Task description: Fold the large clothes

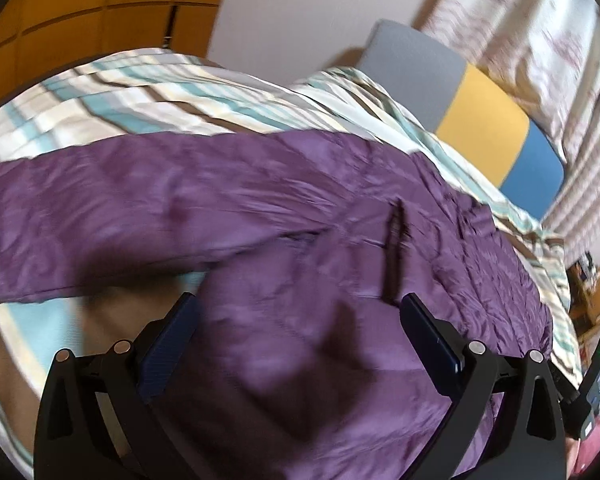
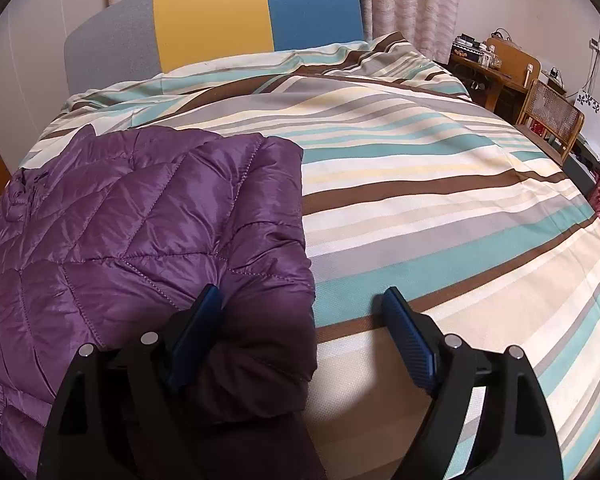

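Where the right wrist view begins, the right hand-held gripper [image 2: 300, 304] has its jaws spread wide and grips nothing; its left finger [image 2: 198, 332] lies over the near right corner of the purple quilted jacket [image 2: 140, 232], while the other finger stands over the striped duvet [image 2: 440, 184]. The jacket lies flat on the bed, covering the left part of that view, its right edge running straight away from the camera. In the left wrist view, which is blurred, the left hand-held gripper [image 1: 296, 304] is also fully open and empty, above the jacket, whose sleeve [image 1: 100, 208] stretches out to the left. Beyond the jacket the duvet continues to a headboard [image 2: 220, 28] of grey, yellow and blue panels. Patterned curtains [image 2: 412, 4] hang behind it, and a wooden desk [image 2: 500, 68] and chair [image 2: 552, 120] stand at far right.
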A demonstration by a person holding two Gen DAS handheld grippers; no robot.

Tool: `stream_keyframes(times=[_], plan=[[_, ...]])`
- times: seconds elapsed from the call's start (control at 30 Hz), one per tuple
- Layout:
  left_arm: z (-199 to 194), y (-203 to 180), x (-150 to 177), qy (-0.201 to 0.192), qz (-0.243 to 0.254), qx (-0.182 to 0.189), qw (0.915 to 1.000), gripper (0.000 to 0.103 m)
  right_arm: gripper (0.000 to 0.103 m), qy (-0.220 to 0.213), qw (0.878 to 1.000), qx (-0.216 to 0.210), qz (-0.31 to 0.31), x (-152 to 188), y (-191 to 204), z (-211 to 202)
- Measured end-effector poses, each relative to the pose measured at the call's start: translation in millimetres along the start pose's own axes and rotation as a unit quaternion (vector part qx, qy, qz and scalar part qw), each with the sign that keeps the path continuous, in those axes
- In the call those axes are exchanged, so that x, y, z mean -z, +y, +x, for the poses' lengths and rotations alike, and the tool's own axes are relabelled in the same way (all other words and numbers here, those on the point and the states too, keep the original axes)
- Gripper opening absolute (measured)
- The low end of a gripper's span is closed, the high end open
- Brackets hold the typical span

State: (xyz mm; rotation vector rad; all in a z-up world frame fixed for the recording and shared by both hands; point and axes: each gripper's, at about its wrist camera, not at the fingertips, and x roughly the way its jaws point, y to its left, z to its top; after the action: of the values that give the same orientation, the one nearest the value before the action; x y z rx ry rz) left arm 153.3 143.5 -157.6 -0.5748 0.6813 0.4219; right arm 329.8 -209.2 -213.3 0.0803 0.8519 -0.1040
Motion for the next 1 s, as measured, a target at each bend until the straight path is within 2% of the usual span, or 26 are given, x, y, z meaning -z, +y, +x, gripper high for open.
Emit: stream_keyframes(times=[0.23,0.43,0.6,0.8,0.9,1.0], plan=[[-32,69,1,-0.032,-0.068,-0.029,0.9968,0.1,0.085,0.001,1.0,-0.001,0.002,1,0,0],[-61,117,21,-0.061,-0.139,-0.05,0.9871,0.1,0.085,0.001,1.0,-0.001,0.002,1,0,0],[-81,150,38,-0.095,-0.212,-0.044,0.9717,0.1,0.087,0.001,1.0,-0.001,0.004,1,1,-1],[-84,186,27,-0.115,-0.279,-0.047,0.9523,0.1,0.088,0.001,1.0,0.0,0.003,0,1,-1],[-87,215,18,-0.136,-0.331,-0.05,0.9326,0.1,0.088,0.001,1.0,0.0,0.004,1,1,-1],[-91,230,11,-0.157,-0.356,-0.049,0.92,0.1,0.088,0.001,1.0,0.0,0.004,1,1,-1]])
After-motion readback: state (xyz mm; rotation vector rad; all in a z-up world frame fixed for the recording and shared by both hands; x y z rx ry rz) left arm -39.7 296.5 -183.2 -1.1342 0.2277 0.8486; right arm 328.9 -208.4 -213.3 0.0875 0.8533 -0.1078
